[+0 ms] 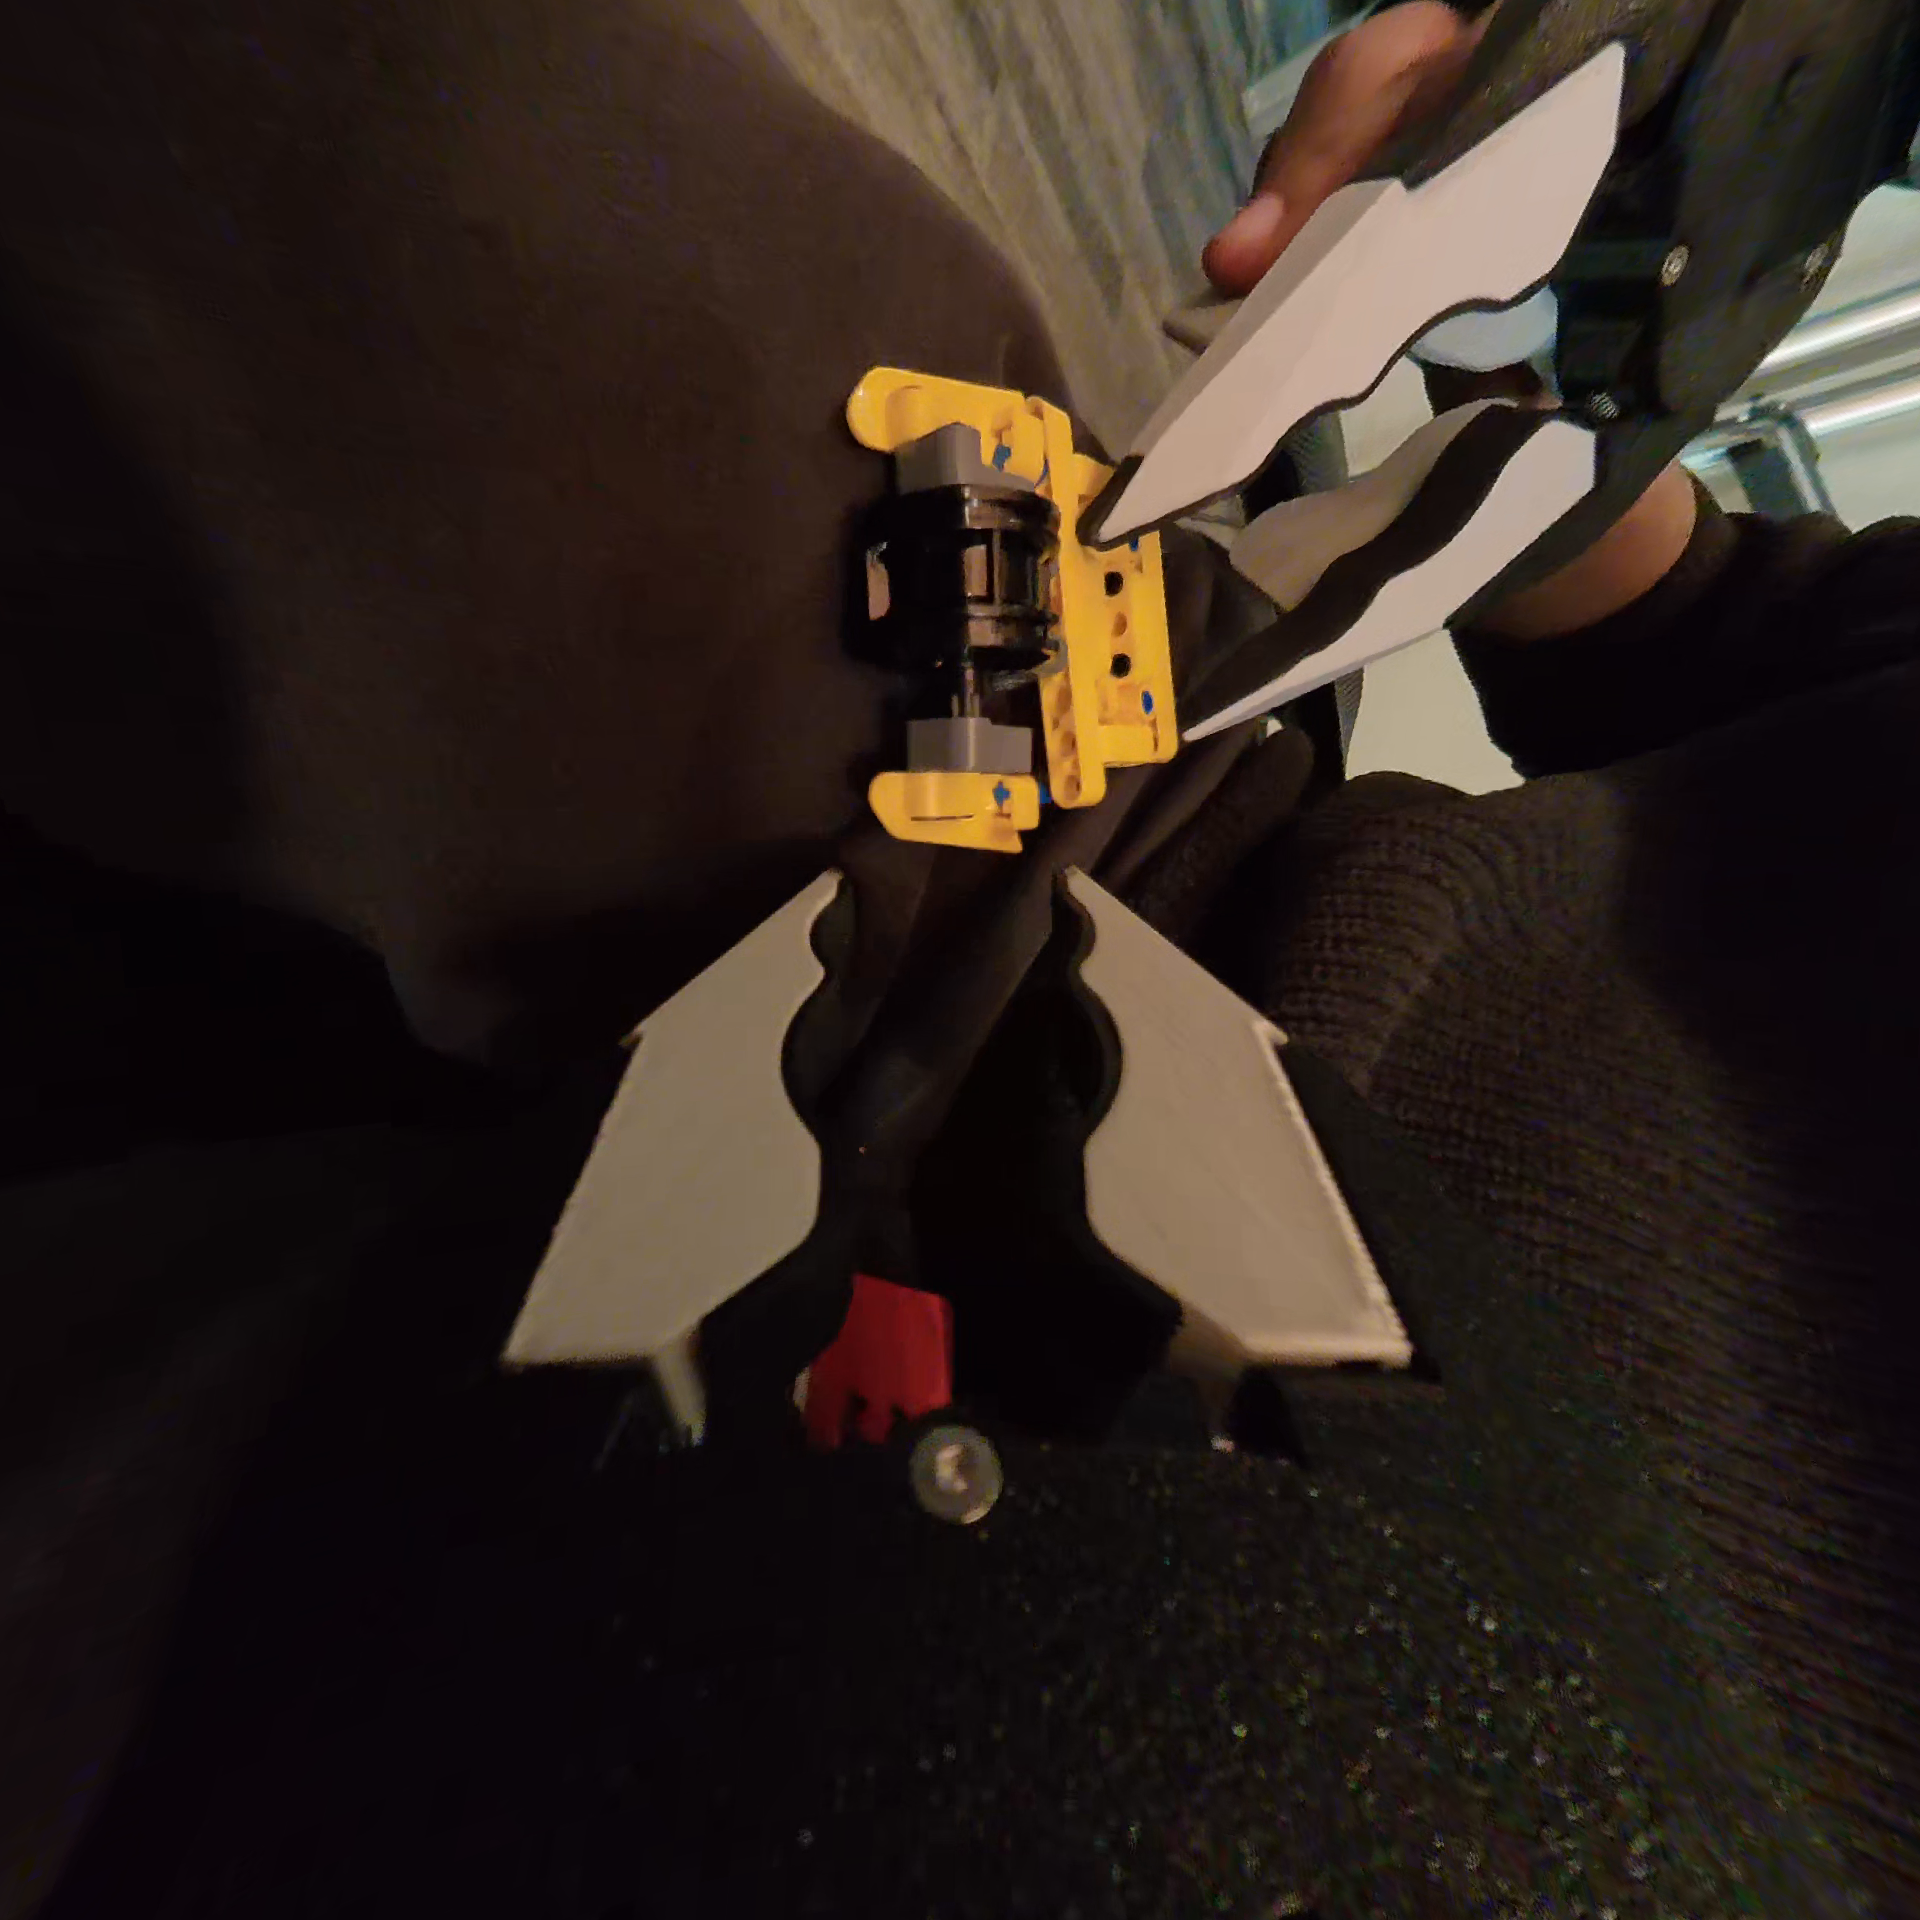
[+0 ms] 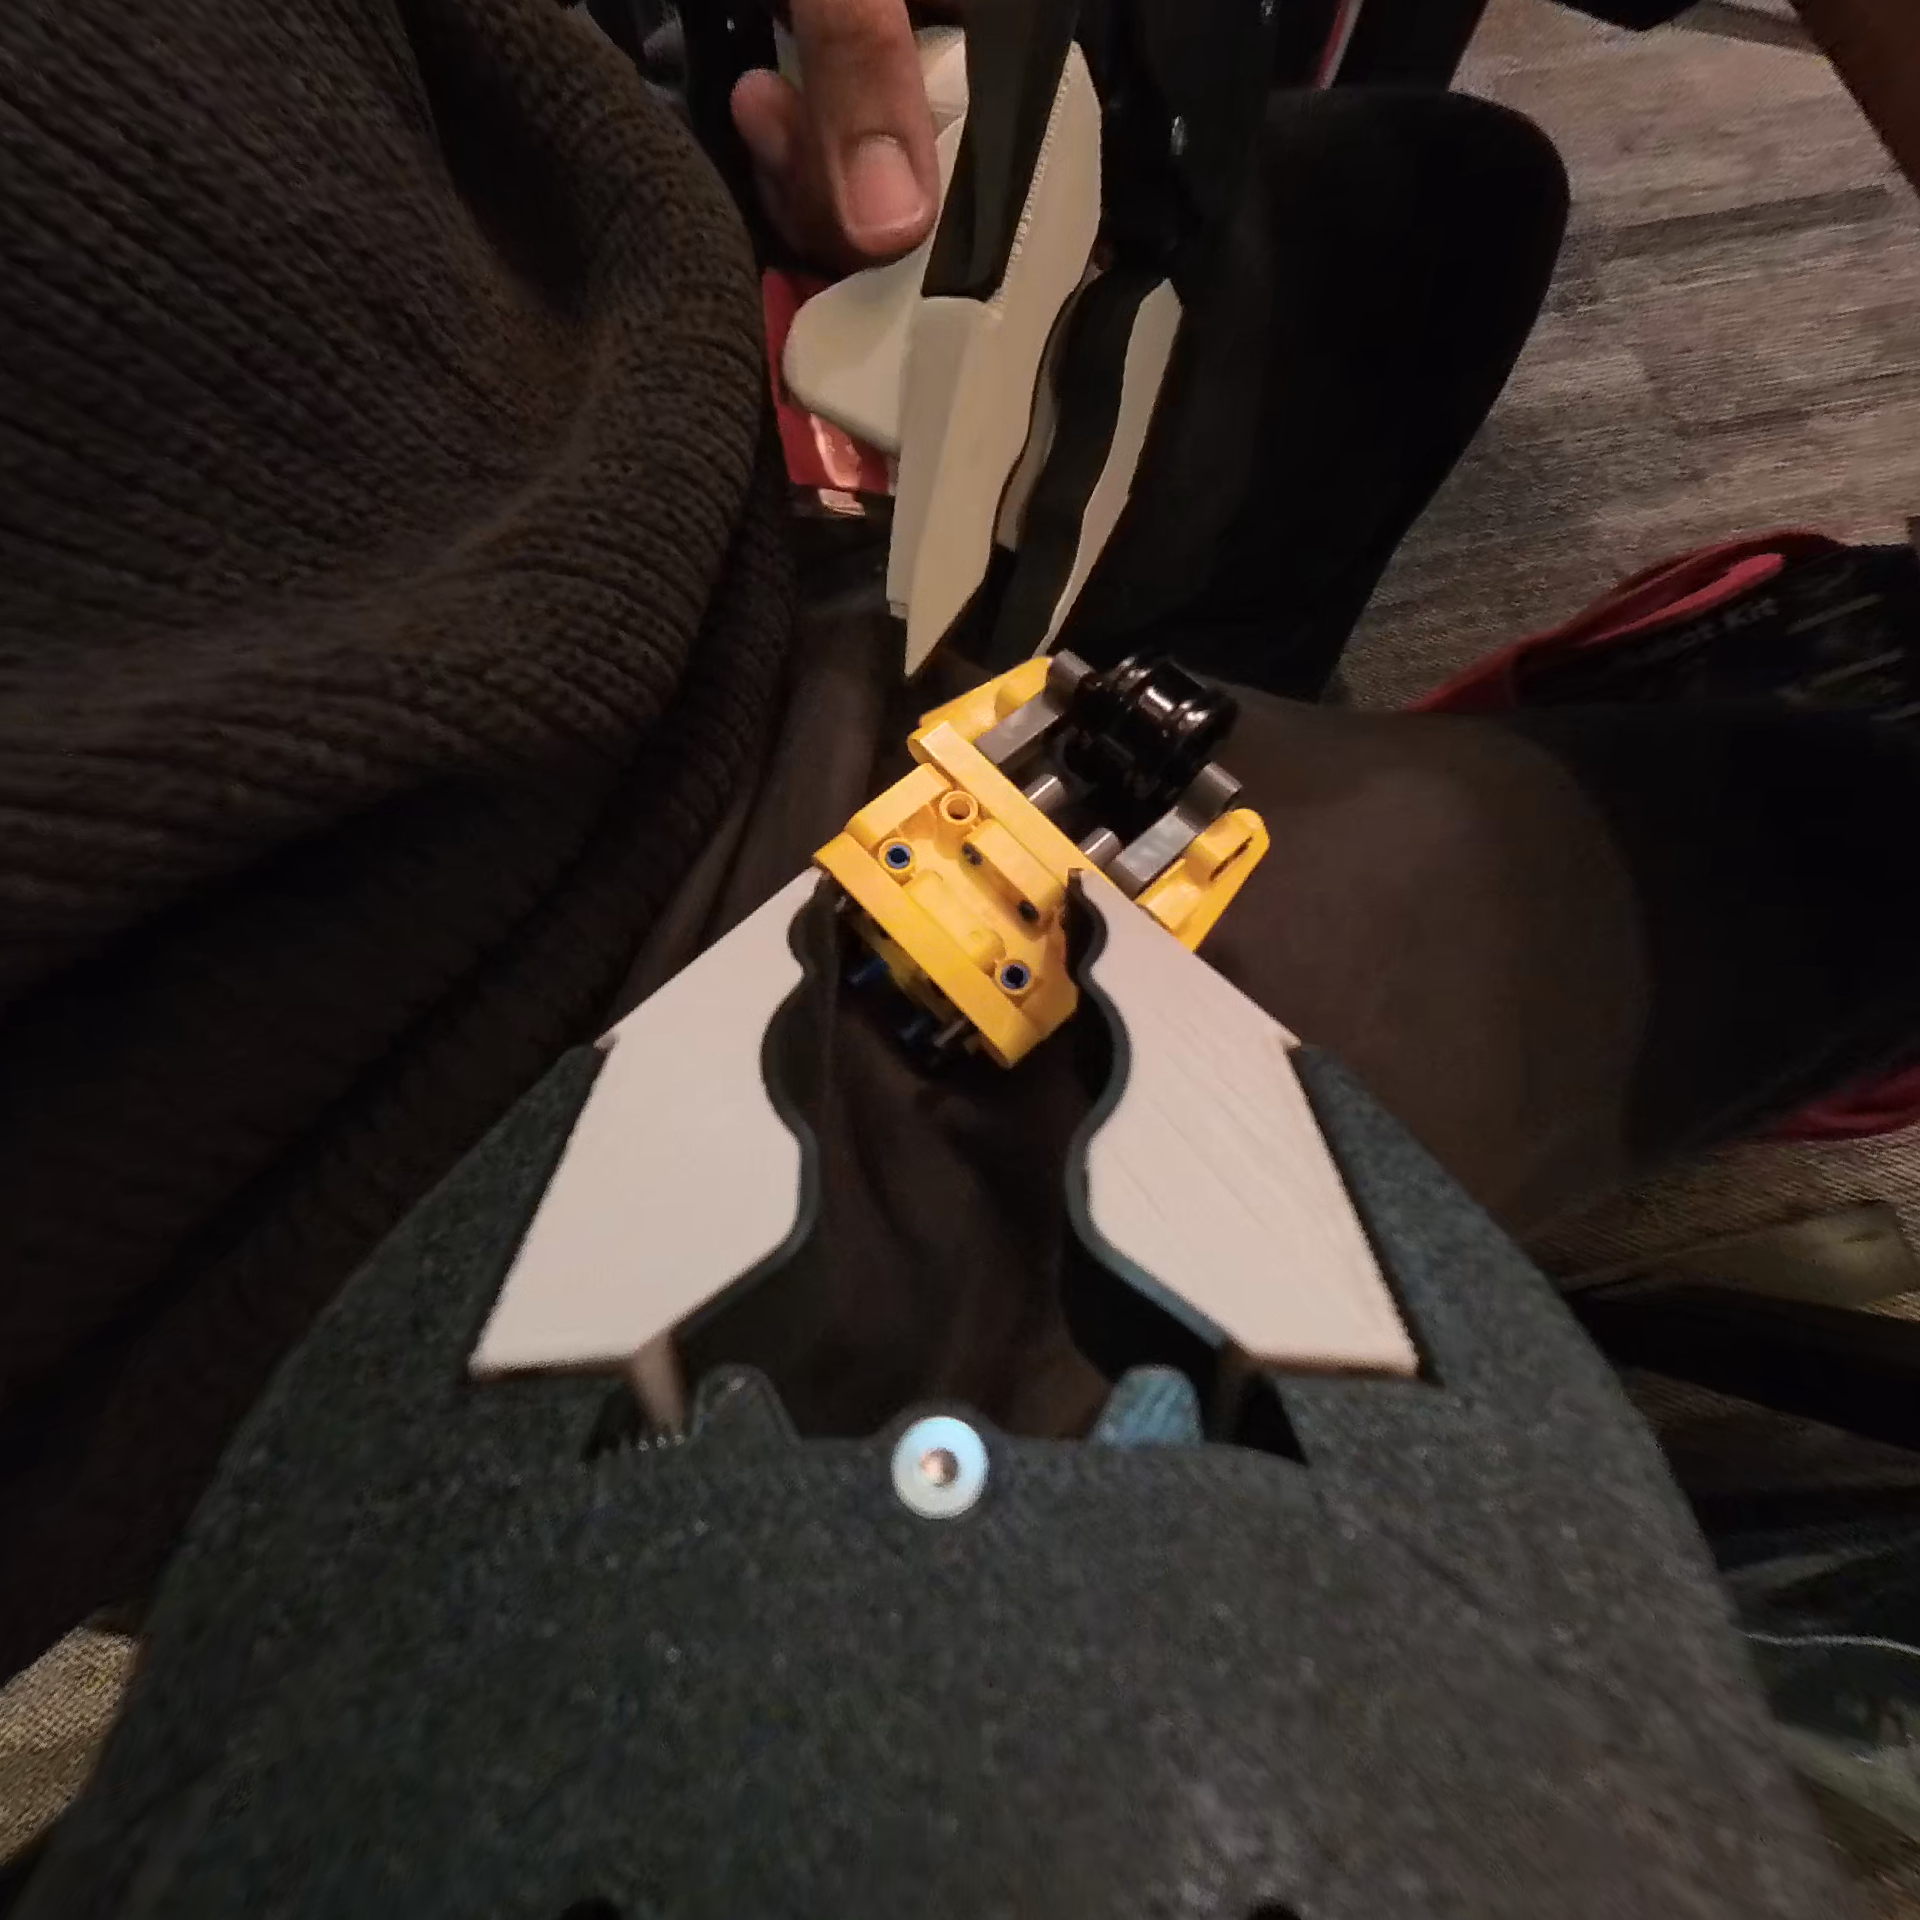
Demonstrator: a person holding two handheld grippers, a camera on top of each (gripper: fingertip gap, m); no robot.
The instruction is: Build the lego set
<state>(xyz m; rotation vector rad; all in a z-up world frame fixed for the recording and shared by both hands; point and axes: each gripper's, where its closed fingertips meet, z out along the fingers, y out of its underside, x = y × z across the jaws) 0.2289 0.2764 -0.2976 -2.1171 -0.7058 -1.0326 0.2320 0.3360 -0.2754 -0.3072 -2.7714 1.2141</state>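
Note:
A small yellow brick assembly [image 1: 1081, 727] with grey pins and a black wheel [image 1: 935, 592] lies on a dark trousered thigh. My right gripper [image 2: 948, 883] is shut on its yellow frame [image 2: 935, 904], with a fingertip touching each side. In the left wrist view it reaches in from the upper right [image 1: 1148, 629]. My left gripper [image 1: 951, 888] sits just below the assembly with a bunched fold of dark cloth [image 1: 935, 987] between its fingers. In the right wrist view it points down [image 2: 987, 644] right behind the assembly.
A dark knit sweater [image 2: 312, 520] fills the left side and shows in the left wrist view [image 1: 1558, 1143]. Grey carpet [image 2: 1714, 364] lies beyond. A red and black item [image 2: 1714, 592] lies at the right. A person's finger [image 2: 873, 156] holds the left gripper.

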